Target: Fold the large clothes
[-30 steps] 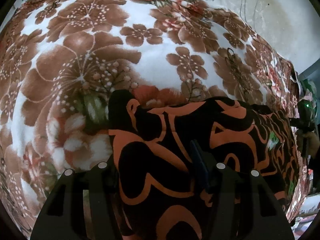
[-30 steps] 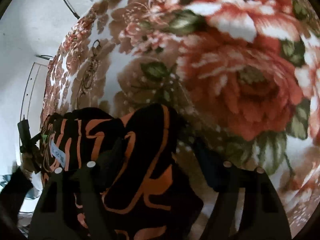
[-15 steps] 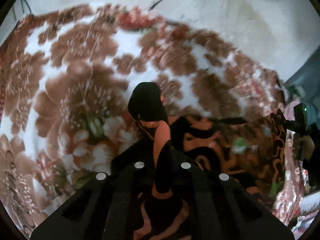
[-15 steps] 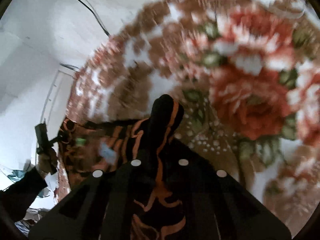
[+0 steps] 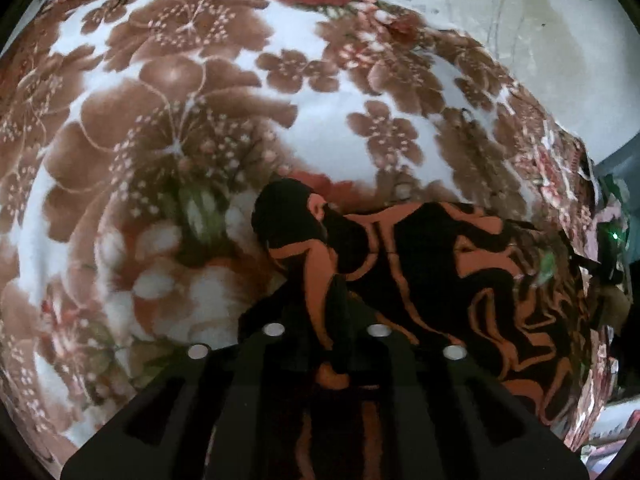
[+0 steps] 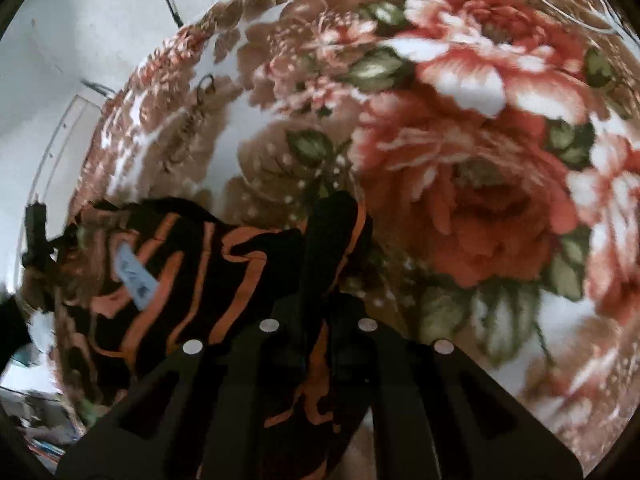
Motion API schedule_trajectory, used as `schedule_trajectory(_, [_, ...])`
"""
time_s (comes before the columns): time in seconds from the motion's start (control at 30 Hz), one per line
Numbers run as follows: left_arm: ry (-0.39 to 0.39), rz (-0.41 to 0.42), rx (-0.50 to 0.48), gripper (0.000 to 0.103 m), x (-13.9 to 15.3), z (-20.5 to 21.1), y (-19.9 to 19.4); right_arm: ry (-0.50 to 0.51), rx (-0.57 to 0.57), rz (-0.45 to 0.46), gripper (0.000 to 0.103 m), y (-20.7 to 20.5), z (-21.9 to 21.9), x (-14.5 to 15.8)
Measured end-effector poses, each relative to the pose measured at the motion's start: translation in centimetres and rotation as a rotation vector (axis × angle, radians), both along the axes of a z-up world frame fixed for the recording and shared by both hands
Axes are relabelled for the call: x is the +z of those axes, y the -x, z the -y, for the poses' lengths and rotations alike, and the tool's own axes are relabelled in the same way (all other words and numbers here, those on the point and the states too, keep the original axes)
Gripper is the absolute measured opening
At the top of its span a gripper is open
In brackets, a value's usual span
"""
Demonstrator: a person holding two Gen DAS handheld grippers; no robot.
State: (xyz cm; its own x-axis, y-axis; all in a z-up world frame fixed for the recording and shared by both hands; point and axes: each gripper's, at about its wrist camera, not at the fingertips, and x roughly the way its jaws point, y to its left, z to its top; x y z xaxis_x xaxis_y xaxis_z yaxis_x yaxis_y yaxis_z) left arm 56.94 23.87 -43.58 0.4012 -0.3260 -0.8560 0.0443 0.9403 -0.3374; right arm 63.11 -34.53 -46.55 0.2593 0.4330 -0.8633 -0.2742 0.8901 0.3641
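A black garment with orange lines (image 5: 440,264) lies on a floral blanket (image 5: 180,120), stretched between the two grippers. My left gripper (image 5: 326,328) pinches a bunched corner of it, and the cloth stands up in a fold beyond the fingertips; the jaws are opening slightly with the cloth still pressed between them. My right gripper (image 6: 316,312) is shut on the opposite corner of the garment (image 6: 192,272). A pale label (image 6: 136,276) shows on the cloth. Each gripper appears small at the edge of the other's view.
The blanket (image 6: 480,160) with large red and brown flowers covers the whole surface ahead of both grippers. A pale wall (image 5: 520,20) with a dark cable rises behind it. Clutter shows past the blanket's edge at the far right (image 5: 616,432).
A second ago both grippers stood open around the garment's edge. They shut on its corners, lifted them, and have now come back down close to the blanket.
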Motion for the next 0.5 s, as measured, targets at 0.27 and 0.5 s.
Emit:
schedule_trajectory(0.27, [-0.299, 0.180, 0.008, 0.083, 6.5, 2.3, 4.5, 0.146, -0.011, 0.193, 0.077, 5.4, -2.3, 7.0])
schedule_trajectory(0.5, [-0.244, 0.244, 0.032, 0.097, 7.9, 10.4, 12.3, 0.213, -0.124, 0.349, 0.096, 13.1, -10.0, 10.8])
